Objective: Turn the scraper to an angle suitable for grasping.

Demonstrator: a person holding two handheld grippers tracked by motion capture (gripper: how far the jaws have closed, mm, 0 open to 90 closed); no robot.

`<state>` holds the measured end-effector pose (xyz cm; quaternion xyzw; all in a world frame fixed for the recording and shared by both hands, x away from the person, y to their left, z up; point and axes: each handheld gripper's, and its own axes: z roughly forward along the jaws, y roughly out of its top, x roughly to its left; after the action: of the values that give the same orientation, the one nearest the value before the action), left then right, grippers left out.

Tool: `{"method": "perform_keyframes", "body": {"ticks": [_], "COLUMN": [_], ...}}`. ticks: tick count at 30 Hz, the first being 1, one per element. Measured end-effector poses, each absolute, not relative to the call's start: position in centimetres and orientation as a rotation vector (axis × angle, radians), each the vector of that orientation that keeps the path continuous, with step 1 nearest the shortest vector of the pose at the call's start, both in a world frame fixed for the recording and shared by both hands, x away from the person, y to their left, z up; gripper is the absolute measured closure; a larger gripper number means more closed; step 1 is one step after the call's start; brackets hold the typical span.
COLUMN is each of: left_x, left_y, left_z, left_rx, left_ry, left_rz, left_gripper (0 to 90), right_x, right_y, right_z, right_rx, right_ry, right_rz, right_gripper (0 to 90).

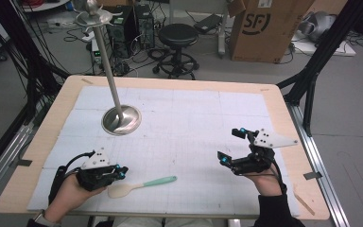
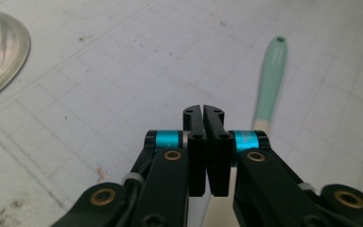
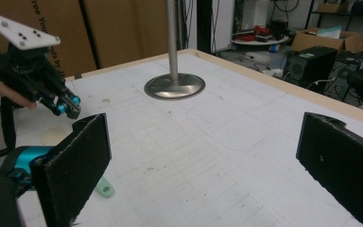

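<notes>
A spatula (image 1: 144, 184) with a mint-green handle and a cream head lies on the white mat near the table's front edge. My left gripper (image 1: 123, 171) hovers just left of and over its head, jaws shut with nothing between them. In the left gripper view the closed jaws (image 2: 203, 113) point past the green handle (image 2: 270, 80), which lies to their right. My right gripper (image 1: 230, 145) is held at the right side of the mat, jaws wide open and empty. In the right gripper view its pads (image 3: 75, 161) frame bare mat, with the left gripper (image 3: 66, 105) and the handle's end (image 3: 105, 188) at the left.
A metal stand with a round base (image 1: 121, 119) and a tall pole rises from the mat's back left; its base also shows in the gripper views (image 2: 0, 52) (image 3: 175, 86). Beyond the table's far edge are a stool (image 1: 177, 35) and a cardboard box (image 1: 264, 28).
</notes>
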<state>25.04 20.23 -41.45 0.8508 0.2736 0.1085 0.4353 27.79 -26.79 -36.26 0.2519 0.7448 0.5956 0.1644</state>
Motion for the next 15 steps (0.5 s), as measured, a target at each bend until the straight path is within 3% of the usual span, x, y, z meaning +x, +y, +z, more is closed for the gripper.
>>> {"method": "perform_keyframes", "body": {"ticks": [4, 6, 7, 8, 10, 11, 15], "left_x": [25.1, 25.0, 25.0, 25.0, 24.9, 24.8, 24.6], "left_y": [19.9, 19.6, 19.5, 19.4, 19.3, 19.2, 18.5], "left_z": [-40.3, -39.8, -39.6, -39.5, -39.2, -39.2, -38.9], "left_rx": [2.076, 2.049, 2.036, 2.027, 2.013, 2.014, 2.044], "left_ry": [0.622, 0.597, 0.579, 0.56, 0.537, 0.535, 0.493], "left_rz": [0.228, 0.279, 0.315, 0.336, 0.361, 0.361, 0.362], "left_gripper": [71.7, 60.7, 60.7, 51.8, 48.8, 41.4, 30.0], "right_x": [27.8, 27.7, 27.7, 27.6, 27.6, 27.6, 27.5], "right_y": [-26.8, -26.9, -26.9, -26.9, -26.9, -27.0, -26.9], "right_z": [-36.3, -36.2, -36.2, -36.2, -36.2, -36.2, -36.3], "right_rx": [0.709, 0.713, 0.713, 0.717, 0.712, 0.72, 0.718], "right_ry": [2.117, 2.121, 2.121, 2.121, 2.118, 2.118, 2.122], "right_rz": [1.696, 1.695, 1.695, 1.7, 1.7, 1.698, 1.695], "right_gripper": [2.7, 2.7, 2.7, 2.7, 2.7, 2.7, 2.7]}}
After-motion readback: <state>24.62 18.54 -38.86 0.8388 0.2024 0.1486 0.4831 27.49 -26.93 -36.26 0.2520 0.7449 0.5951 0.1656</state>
